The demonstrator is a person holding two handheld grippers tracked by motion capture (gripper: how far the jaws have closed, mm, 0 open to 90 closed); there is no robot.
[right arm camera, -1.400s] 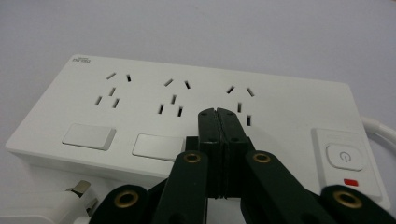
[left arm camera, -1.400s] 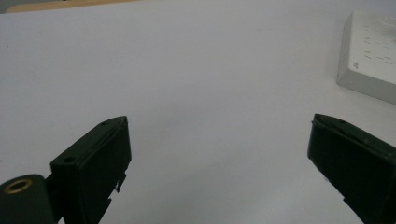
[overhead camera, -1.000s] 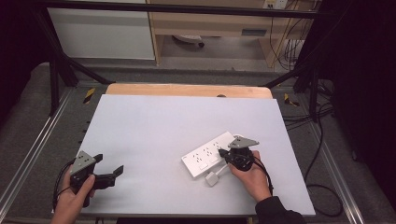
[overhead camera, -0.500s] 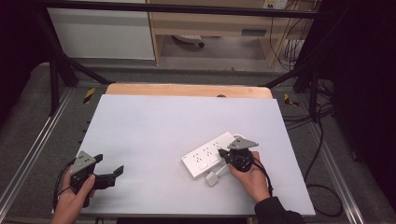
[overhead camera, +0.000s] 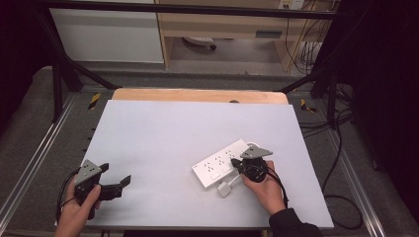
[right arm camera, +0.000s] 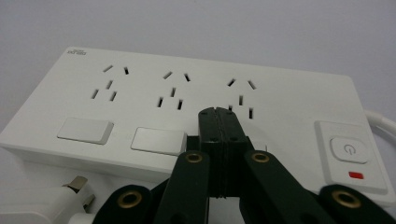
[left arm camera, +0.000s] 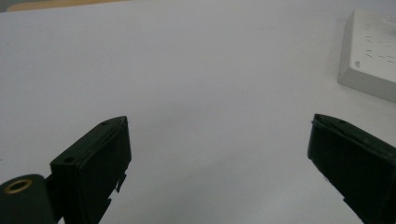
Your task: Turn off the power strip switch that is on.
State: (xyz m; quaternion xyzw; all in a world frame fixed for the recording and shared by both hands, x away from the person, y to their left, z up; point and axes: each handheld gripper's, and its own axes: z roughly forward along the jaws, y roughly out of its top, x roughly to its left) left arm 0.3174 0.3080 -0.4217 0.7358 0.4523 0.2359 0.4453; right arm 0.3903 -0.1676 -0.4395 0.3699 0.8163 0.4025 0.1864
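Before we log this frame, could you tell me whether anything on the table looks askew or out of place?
The power strip lies diagonally to the table edges, and a white plug lies loose beside it, unplugged. Nothing looks damaged.

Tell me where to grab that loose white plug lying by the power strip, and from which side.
Take the plug by its blocky white body, across the flat sides, probably from above. It lies flat on the table just in front of the power strip, metal prongs pointing toward it, so that side is crowded. The right gripper, jaws shut, would need to open first.
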